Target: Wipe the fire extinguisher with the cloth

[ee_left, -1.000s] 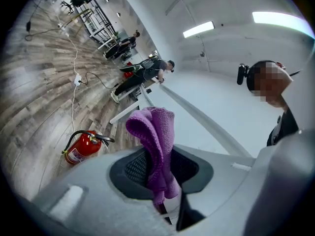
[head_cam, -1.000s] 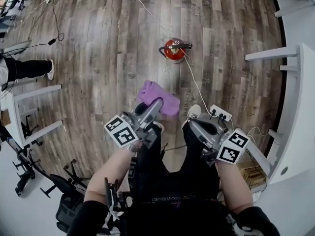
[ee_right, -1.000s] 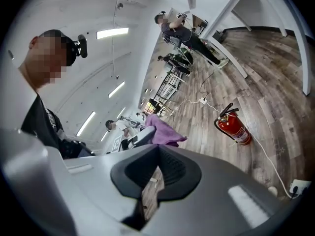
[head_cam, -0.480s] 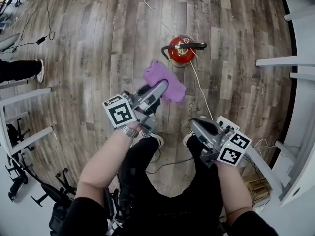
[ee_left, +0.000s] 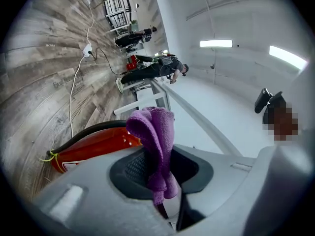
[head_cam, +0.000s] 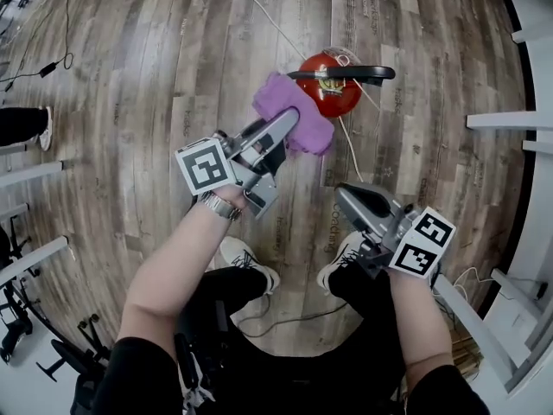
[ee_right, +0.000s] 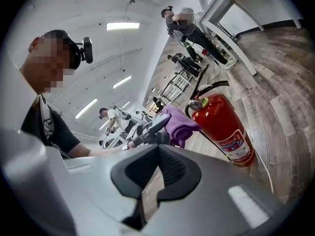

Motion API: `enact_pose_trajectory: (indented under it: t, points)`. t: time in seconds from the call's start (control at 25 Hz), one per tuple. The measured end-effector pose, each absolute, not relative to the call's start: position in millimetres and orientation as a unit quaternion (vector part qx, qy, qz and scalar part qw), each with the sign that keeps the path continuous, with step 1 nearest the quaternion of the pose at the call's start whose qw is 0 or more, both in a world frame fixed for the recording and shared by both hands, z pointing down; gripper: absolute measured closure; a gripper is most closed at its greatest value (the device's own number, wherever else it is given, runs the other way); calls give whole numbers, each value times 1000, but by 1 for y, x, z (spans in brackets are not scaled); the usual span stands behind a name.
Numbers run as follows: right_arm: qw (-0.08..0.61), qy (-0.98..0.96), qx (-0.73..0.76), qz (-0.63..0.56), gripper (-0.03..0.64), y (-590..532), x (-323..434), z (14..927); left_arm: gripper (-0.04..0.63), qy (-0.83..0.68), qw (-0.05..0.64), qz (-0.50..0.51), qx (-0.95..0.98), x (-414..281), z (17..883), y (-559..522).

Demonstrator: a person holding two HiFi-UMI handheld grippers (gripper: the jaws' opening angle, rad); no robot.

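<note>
Head view showed the left gripper (head_cam: 292,118) clamped on a crumpled purple microfibre cloth (head_cam: 278,95), held just beside the top of the red cylindrical fire extinguisher (head_cam: 335,93), which stood upright on the wood-plank floor (head_cam: 155,76). Whether the cloth touched it could not be told. The right gripper (head_cam: 344,199) was closed on nothing, apart from the extinguisher. Wiping seemingly had not begun; the whole body remained.
</note>
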State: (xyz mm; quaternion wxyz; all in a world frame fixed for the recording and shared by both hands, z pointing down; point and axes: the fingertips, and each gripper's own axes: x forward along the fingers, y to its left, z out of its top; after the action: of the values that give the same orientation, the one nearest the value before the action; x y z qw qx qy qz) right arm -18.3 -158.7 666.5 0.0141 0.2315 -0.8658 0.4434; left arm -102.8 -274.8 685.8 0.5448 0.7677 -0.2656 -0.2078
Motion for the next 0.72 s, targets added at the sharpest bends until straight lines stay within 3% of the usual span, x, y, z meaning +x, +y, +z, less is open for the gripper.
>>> enact_pose_trajectory:
  t: [0.28, 0.44, 0.72]
  points:
    - [39, -887, 184, 422, 614, -168, -19, 702, 505, -237, 551, -229, 767, -99, 747, -283]
    - [15, -869, 199, 454, 614, -197, -9, 707, 505, -226, 533, -259, 773, -101, 764, -287]
    - [29, -899, 194, 391, 614, -216, -13, 704, 506, -275, 558, -237, 747, -109, 846, -286]
